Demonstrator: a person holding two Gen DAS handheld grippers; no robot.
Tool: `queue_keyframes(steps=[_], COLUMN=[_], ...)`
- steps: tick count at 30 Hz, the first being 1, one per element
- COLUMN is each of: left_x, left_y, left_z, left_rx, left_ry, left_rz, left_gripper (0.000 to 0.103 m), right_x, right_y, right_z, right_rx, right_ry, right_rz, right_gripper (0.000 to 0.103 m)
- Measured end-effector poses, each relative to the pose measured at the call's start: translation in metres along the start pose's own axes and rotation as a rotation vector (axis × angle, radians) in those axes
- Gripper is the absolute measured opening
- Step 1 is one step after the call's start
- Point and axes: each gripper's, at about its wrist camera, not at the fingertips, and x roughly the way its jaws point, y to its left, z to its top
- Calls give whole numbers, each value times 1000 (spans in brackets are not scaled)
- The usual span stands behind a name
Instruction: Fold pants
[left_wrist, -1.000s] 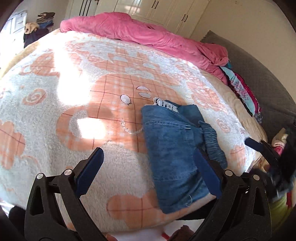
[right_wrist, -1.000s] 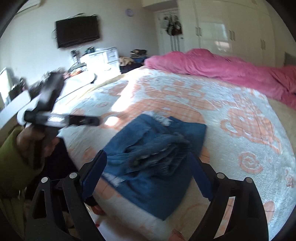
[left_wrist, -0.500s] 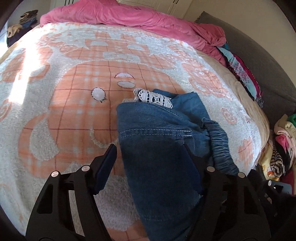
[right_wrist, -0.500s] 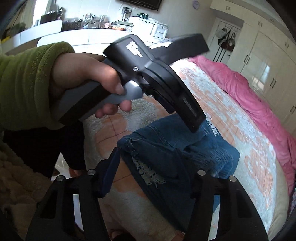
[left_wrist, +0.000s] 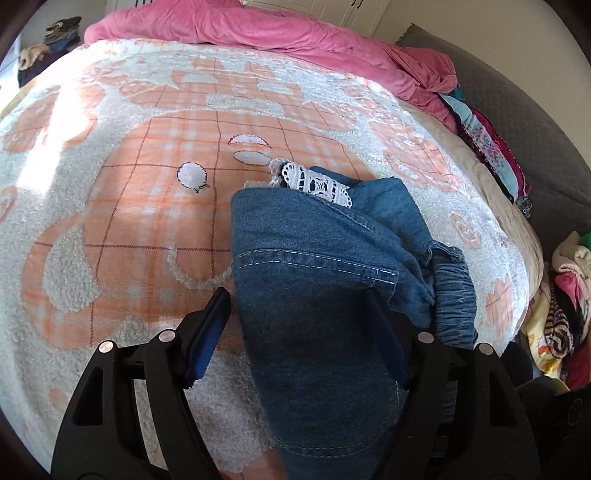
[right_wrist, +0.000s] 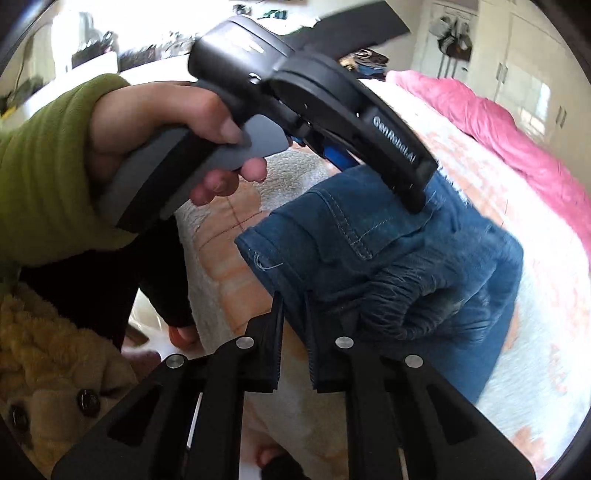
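- My right gripper: jaws have just been closing, now nearly together, pinching the near edge of the denim pants. A thin fold of blue cloth sits between the two pads.
- My left gripper: jaws spread wide after narrowing and then reopening a little. They straddle the near end of the pants; the left pad stands off the cloth over the blanket, and the right finger rests on top of the denim, so no grip that I can see.
- In the right wrist view the left gripper angles down onto the top of the pants, with my left hand on its grey handle and a green sleeve behind it.
- Pants: bunched, partly folded bundle near the bed's front edge, lying on the orange-and-white fleece blanket. Elastic waistband is gathered on the right side in the left view; white lace trim pokes out at the far end.
- Pink duvet is heaped across the far end of the bed, well apart from the pants.
- Pile of patterned clothes runs along the right edge of the bed beside a grey headboard.
- Yellow plush toy shows at the lower left of the right view, off the bed.
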Motion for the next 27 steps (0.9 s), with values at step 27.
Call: queue_keyframes(steps=[27], left_x=[-41], left_y=[-14], left_z=[-5], left_rx=[34], left_ry=[-83], left_rz=[14], left_gripper=[77], right_x=[-39], right_y=[17], right_z=[8], right_rx=[105], right_ry=[-91], right_rz=[24], right_gripper=[52])
